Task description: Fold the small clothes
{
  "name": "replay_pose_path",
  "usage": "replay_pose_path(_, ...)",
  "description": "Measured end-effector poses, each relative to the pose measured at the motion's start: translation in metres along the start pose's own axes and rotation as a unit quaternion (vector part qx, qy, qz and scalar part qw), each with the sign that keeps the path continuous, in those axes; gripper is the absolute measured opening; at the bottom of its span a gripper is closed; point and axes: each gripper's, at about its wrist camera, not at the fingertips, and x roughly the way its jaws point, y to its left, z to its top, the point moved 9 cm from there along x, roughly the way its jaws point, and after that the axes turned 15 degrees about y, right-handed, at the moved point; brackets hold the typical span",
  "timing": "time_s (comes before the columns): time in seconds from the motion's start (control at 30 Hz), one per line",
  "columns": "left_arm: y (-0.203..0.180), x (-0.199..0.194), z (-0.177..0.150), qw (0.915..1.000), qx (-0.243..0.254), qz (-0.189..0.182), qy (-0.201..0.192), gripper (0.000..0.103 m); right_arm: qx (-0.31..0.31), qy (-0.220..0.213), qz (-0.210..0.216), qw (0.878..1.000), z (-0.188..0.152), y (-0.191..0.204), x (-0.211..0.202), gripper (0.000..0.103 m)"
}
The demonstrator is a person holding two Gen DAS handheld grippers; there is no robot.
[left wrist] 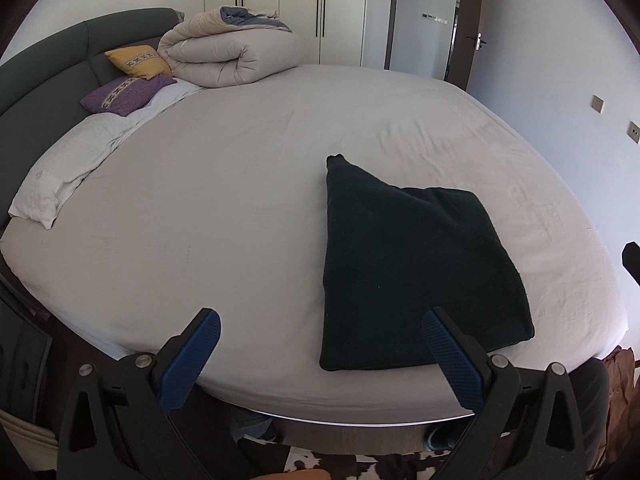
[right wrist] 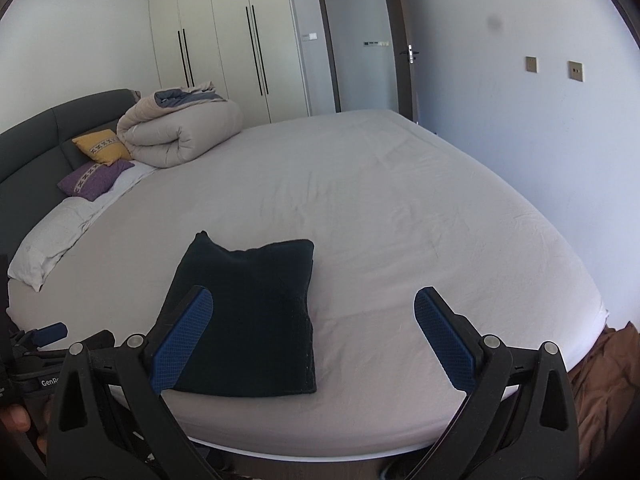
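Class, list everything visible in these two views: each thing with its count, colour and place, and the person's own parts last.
folded garment: one, dark, near bed edge
bed: one, pale grey sheet
duvet: one, beige, rolled, by headboard
cushions: two, yellow, purple
pillow: one, white
headboard: one, dark grey
wardrobe: one, cream
door: one, open
left tongs: open, empty
right tongs: open, empty

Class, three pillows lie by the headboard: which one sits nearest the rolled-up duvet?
The yellow pillow, propped against the headboard, touches the rolled duvet. The purple pillow lies in front of it, and the white pillow lies farthest from the duvet.
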Motion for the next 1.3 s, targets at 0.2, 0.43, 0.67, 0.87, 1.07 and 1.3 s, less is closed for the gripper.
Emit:
replay_pose_path(0.2,0.016,0.007,-0.005,0.9998,-0.009,0.011,0.016,0.103,-0.030,0.036,-0.014,0.999,-0.013,0.010,0.030,0.103)
replay_pose_path(0.43,0.016,-0.009,0.002,0.9994,0.007,0.030,-0.016,0.103,-0.045,0.061,-0.011,0.997,-0.018,0.015,0.024,0.103)
replay_pose_path(0.67,0.010,-0.016,0.001,0.9991,0.025,0.027,-0.024,0.103,-0.034,0.073,-0.019,0.997,-0.024,0.016,0.020,0.103)
replay_pose_path(0.87,0.005,-0.020,0.000,0.9989,0.023,0.025,-0.032,0.103,-0.029,0.074,-0.010,0.997,-0.026,0.022,0.020,0.103)
replay_pose_path(1.07,-0.002,-0.012,-0.006,0.9992,0.029,0.019,-0.020,0.103,-0.037,0.071,-0.015,0.997,-0.026,0.025,0.021,0.103)
replay_pose_path(1.3,0.006,-0.006,-0.005,0.9997,0.015,0.012,-0.013,0.103,-0.034,0.081,-0.023,0.996,-0.027,0.021,0.030,0.103)
